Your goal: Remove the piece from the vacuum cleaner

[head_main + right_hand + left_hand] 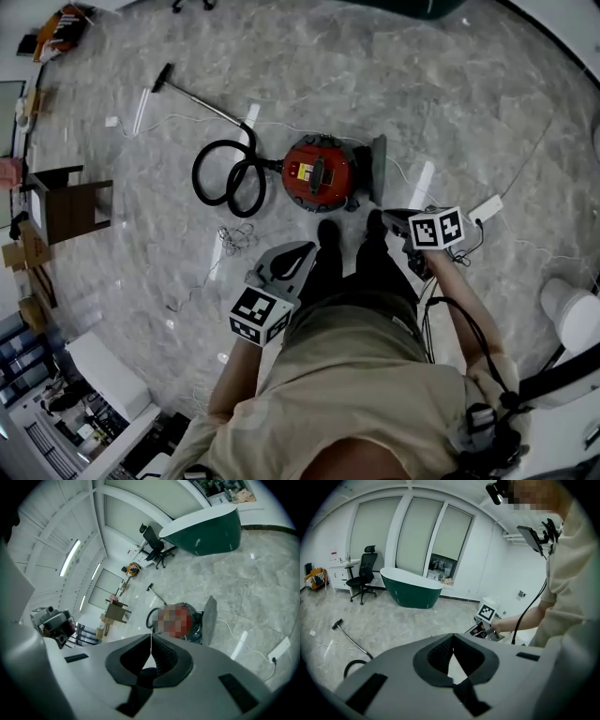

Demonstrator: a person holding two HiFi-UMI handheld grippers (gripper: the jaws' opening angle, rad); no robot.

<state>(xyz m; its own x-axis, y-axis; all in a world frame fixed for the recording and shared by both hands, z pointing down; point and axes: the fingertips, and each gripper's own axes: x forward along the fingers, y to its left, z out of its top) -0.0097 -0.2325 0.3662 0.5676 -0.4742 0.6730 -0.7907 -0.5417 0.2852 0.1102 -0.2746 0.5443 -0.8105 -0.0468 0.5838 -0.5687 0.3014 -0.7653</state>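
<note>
A red vacuum cleaner (319, 173) sits on the marble floor ahead of the person's feet. Its grey lid (378, 169) stands up on the right side. A black hose (230, 178) coils to its left and a wand (202, 103) runs to the far left. My left gripper (298, 253) hovers near the left foot, shut and with nothing in it (453, 637). My right gripper (392, 218) is held just right of the feet, near the lid, also shut on nothing (151, 637). The right gripper view looks down on the vacuum cleaner (187, 620) and its lid (209, 618).
A white power strip (485, 208) with a cable lies on the floor to the right. A wooden stool (70, 202) stands at the left. A green bathtub (412, 590) and an office chair (363, 576) stand farther back. A white rounded object (572, 314) is at the right edge.
</note>
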